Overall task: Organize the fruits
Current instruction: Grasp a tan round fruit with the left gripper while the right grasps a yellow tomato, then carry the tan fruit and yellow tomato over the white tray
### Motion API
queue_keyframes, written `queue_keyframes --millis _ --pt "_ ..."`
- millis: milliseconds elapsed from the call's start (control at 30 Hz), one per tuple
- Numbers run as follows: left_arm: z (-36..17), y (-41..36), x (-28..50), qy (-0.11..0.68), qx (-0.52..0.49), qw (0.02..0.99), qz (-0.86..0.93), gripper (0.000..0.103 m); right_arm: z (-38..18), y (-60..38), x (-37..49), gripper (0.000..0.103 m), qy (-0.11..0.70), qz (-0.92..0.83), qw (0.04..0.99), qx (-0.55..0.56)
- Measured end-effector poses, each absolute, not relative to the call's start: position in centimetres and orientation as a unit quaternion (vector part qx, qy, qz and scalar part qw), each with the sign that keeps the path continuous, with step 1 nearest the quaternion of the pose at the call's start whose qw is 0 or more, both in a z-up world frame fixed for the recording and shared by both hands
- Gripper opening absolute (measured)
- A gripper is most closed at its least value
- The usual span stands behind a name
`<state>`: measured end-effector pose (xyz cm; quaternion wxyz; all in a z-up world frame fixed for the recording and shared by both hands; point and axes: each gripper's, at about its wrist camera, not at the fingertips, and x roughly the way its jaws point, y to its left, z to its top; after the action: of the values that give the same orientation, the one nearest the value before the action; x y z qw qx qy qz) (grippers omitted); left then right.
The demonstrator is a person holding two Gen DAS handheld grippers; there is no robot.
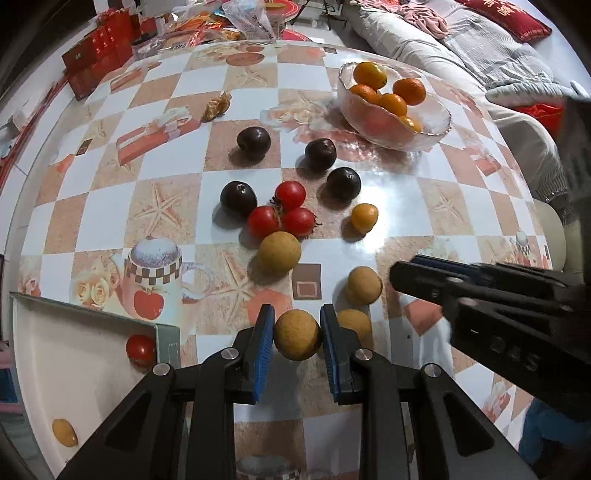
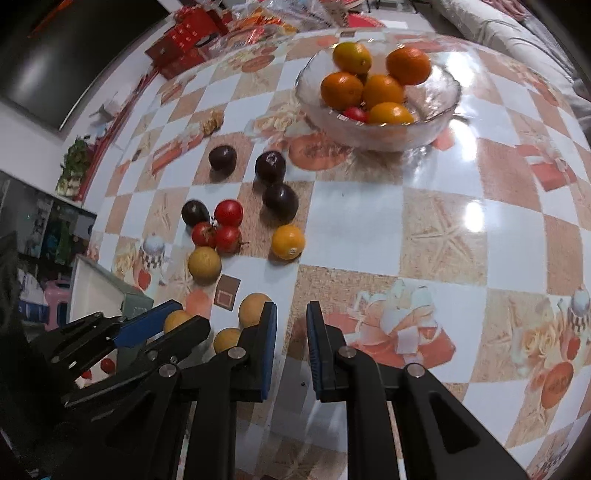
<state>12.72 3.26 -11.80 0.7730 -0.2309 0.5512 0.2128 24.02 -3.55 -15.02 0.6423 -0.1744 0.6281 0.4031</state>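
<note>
My left gripper is shut on a tan round fruit, held over the table's near edge; it shows in the right wrist view too. Other tan fruits, three red tomatoes, several dark plums and a small orange lie on the table. A glass bowl holds oranges. A white tray at left holds a tomato and a small yellow fruit. My right gripper is open and empty, low over the table.
The table has a checkered orange and white cloth. Red boxes and snack bags stand at the far edge. A sofa with cushions lies to the right. A peel scrap lies on the cloth.
</note>
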Motion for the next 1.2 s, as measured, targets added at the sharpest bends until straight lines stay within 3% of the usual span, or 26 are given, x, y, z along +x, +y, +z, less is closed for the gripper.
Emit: queue_keyframes --millis 233,467,633,733,1200 --pt "-11.7 3.6 12.4 0.548 -0.239 0.771 0.22 0.027 -16.2 -1.8 24.2 0.021 0.616 0.4 0.651 -0.194" --pt "-12.0 4.0 12.1 0.548 -0.25 0.767 0.224 0.027 -16.3 0.5 24.1 0.033 0.6 0.411 0.653 -0.21" --pt "-12.0 4.3 12.1 0.546 -0.256 0.766 0.224 0.026 -16.4 1.4 24.0 0.032 0.59 0.415 0.655 -0.225" --pt "-12.1 4.4 12.0 0.546 -0.257 0.765 0.225 0.027 -16.4 1.5 24.2 0.022 0.591 0.415 0.655 -0.221" --pt "-10.5 4.1 11.1 0.534 -0.255 0.774 0.223 0.027 -12.9 -1.1 23.7 0.022 0.581 0.433 0.664 -0.183"
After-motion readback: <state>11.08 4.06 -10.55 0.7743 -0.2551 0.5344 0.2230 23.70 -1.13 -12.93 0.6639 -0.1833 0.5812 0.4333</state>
